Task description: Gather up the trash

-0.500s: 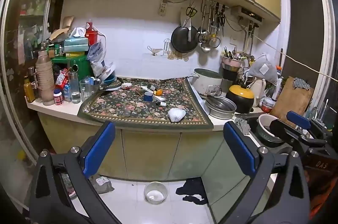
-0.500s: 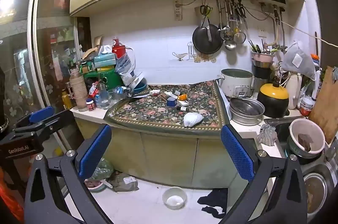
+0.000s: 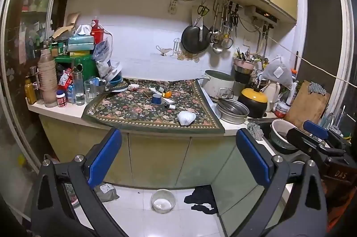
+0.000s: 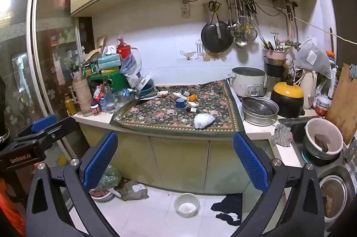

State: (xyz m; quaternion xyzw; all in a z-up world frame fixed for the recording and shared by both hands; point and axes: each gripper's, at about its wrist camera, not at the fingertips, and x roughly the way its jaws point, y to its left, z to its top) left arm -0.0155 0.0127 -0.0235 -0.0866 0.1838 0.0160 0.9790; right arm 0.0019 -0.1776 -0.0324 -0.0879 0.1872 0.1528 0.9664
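Edged closer to counter (image 3: 229, 125); both grippers (image 3: 178, 147) (image 4: 176, 147) tilted down, wide, empty. White wad (image 4: 202, 120) crumpled near cloth's (image 4: 156, 112) front edge.

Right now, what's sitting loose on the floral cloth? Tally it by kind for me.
White crumpled wad: 1
Blue cup: 1
Orange fruit piece: 1
White tubes: 2
Small dark bottle: 1
Red-and-white scrap: 1
Total: 7, all on the floral cloth.
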